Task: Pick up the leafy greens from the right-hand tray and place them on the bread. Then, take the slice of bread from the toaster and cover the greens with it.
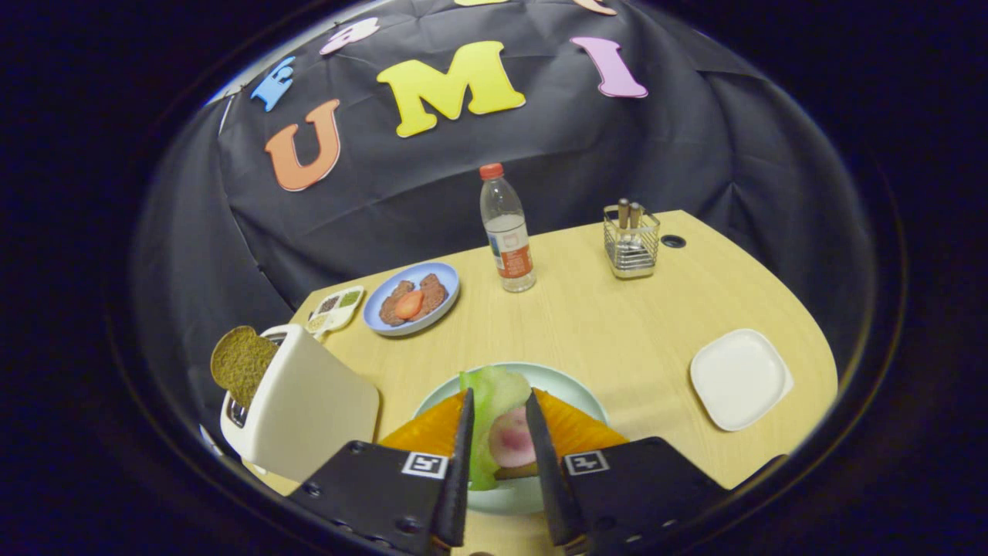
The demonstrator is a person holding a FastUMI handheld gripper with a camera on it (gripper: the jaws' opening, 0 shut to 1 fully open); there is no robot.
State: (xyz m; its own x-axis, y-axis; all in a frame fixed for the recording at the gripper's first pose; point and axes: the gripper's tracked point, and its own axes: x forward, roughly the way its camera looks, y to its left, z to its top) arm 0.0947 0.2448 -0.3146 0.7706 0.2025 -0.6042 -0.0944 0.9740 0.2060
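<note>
Lettuce [494, 401], a pale green ruffled leaf, is sitting between my gripper [498, 417] fingers as I am looking down over the round, pale green plate [575, 386]. I am seeing the fingers parted, with a gap between them, and the leaf lying in that gap against the left finger; I cannot tell whether both fingers are pressing on it. Under the leaf a pink, smooth, rounded slice [511, 442] is lying, and beneath that an orange, ridged, wedge-shaped bread [575, 428] is spreading out to both sides of the fingers on the plate. Just left of the plate I am seeing a cream, smooth-sided toaster [301, 409], with a round, grainy brown slice of bread [241, 363] sticking up out of its slot. Beyond the toaster a small white dish with divided compartments [336, 309] is holding dark and green bits. Beside it a round blue plate [446, 292] is carrying two rough brown patties [432, 292] and an orange oval piece [408, 304]. Farther back a clear plastic bottle [506, 232] with a red cap is standing upright on the light wooden table [617, 332]. To its right a square wire basket [631, 245] is holding wooden handles. A white, rounded-square tray [739, 378] is resting well right of the plate.
</note>
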